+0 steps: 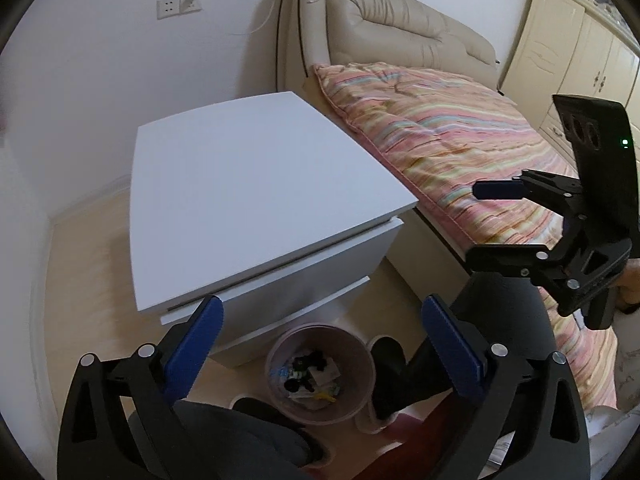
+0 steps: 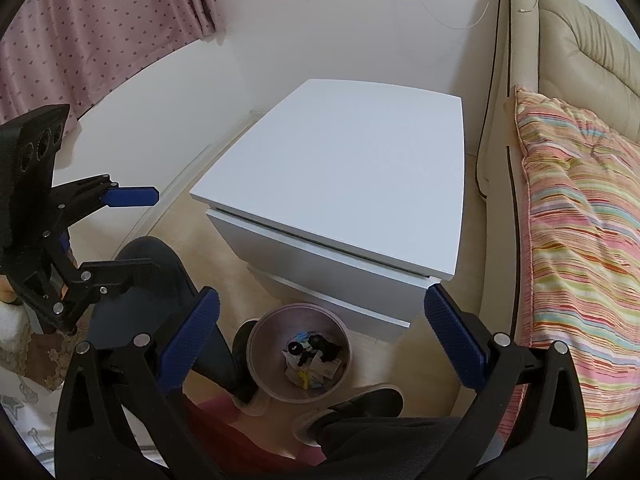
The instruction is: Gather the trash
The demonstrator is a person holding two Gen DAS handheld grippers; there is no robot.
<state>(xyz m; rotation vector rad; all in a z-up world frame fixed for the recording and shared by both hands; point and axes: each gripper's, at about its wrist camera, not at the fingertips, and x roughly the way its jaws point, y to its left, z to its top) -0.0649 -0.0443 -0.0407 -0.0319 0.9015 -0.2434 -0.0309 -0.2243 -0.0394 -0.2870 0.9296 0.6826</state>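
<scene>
**Both grippers empty above the bin**

The left gripper and right gripper both hang with fingers apart, holding nothing. The trash bin, low centre, already holds scraps. The white worktop looks bare; any remaining trash may lie out of view.

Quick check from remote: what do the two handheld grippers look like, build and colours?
Both match: the left gripper and right gripper have black plastic frames with triangular cut-outs, silver pivot bolts, and ribbed blue pads on the fingers. The right one's black housing shows a green light. No cables visible.
</scene>
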